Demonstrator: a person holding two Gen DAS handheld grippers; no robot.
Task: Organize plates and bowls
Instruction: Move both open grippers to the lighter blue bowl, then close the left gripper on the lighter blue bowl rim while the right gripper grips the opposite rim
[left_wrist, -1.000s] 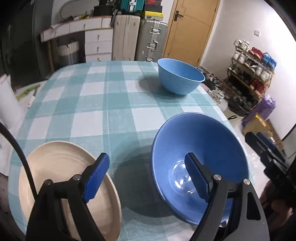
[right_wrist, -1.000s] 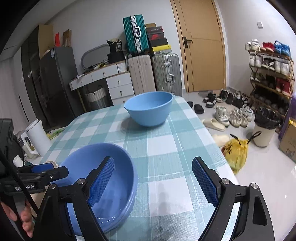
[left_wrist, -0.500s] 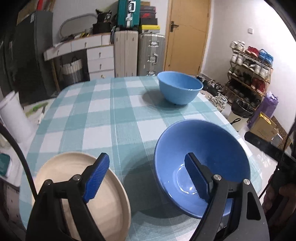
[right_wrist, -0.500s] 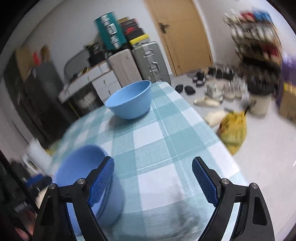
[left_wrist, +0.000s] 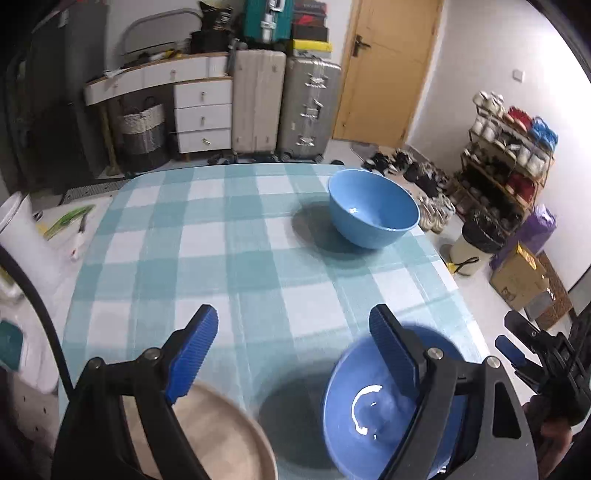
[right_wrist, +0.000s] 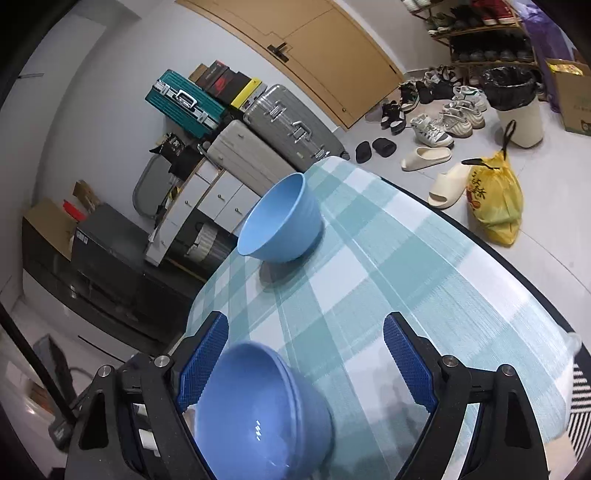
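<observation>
The near blue bowl (left_wrist: 373, 413) sits on the worktop (left_wrist: 258, 258) at approx 5 o'clock in the left wrist view, upright, glossy inside w/ a bright ring of reflection; it looks like two bowls nested, judging from the double rim in the right view. The far blue bowl (left_wrist: 373, 208) stands alone at 1 o'clock, well apart, paler and matte. The beige plate (left_wrist: 218, 439) lies at 7 o'clock, flat, near the edge. Probably bowls are gathered to one stack and the plate kept separate. The left tongs (left_wrist: 291, 347) are wide open, nothing between. The right tongs (right_wrist: 306, 354) also gape, empty; near bowl is just below its left finger, not gripped.
</observation>
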